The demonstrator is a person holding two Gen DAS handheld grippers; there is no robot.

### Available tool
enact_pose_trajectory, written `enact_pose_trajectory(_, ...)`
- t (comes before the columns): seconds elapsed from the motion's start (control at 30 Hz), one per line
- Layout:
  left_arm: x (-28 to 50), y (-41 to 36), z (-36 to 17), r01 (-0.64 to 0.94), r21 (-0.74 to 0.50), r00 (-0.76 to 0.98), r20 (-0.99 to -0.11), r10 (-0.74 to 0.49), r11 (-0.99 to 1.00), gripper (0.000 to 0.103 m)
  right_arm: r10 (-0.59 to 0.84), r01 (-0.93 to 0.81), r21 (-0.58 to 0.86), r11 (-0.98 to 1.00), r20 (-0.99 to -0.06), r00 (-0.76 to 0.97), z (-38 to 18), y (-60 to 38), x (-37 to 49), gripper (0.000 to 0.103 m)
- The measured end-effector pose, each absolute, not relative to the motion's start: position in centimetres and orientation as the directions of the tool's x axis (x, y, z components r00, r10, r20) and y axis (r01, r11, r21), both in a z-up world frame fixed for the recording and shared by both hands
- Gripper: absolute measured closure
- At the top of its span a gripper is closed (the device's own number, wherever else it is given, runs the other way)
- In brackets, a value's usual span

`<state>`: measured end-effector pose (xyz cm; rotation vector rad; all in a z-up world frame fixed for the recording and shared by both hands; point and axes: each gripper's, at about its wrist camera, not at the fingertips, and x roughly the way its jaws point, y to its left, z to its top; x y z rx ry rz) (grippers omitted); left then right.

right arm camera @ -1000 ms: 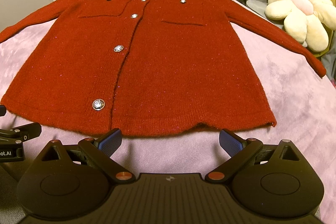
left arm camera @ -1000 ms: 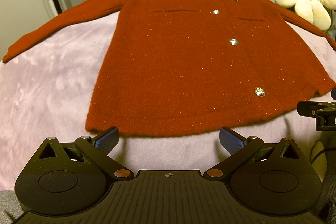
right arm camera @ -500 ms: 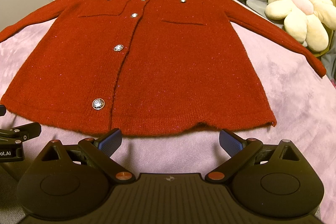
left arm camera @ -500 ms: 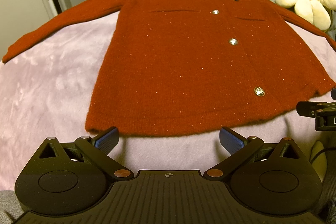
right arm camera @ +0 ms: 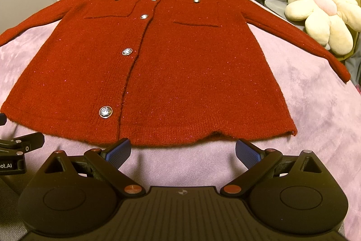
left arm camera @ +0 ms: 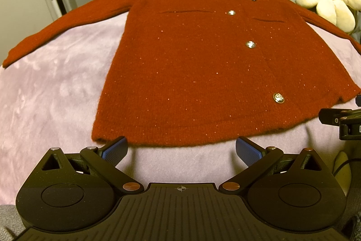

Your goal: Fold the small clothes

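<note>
Purple blanket [right arm camera: 293, 110] carrying red cardigan [right arm camera: 180, 64], lying flat, unfolded. Left gripper [left arm camera: 180, 148] and right gripper [right arm camera: 182, 148] hovering near hem, jaws spread, empty. Folding not begun; next likely needing sleeve or hem pinch.

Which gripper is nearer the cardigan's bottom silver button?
Right. The right gripper sits just below the hem, the bottom button slightly to its left; the left gripper has it far to its right.
</note>
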<state>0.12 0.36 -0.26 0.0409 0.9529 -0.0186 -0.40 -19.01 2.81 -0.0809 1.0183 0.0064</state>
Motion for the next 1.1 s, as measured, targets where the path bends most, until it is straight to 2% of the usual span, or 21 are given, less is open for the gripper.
enact_pose_trajectory(0.6, 0.0, 0.3, -0.1, 0.037, 0.025, 0.579, -0.815, -0.001, 0.999, 0.0, -0.026, -0.041, -0.057, 0.998, -0.845, 0.534, 3.0, -19.0, -0.6, 0.004)
enact_pose_trajectory(0.83, 0.0, 0.2, 0.2, 0.039, -0.002, 0.563, -0.826, -0.024, 0.999, 0.0, 0.018, -0.051, -0.013, 0.999, -0.835, 0.551, 3.8, -19.4, -1.0, 0.004)
enact_pose_trajectory(0.93, 0.4, 0.5, 0.4, 0.022, -0.03, 0.545, -0.838, -0.038, 0.999, 0.0, 0.106, -0.028, 0.109, 0.994, -0.829, 0.55, 4.4, -20.8, -0.8, 0.004)
enact_pose_trajectory(1.1, 2.4, 0.7, 1.8, -0.003, -0.021, 0.585, -0.811, -0.015, 1.0, 0.0, 0.365, 0.122, 0.49, 0.863, -0.772, 0.52, 3.7, -26.7, 0.9, 0.004)
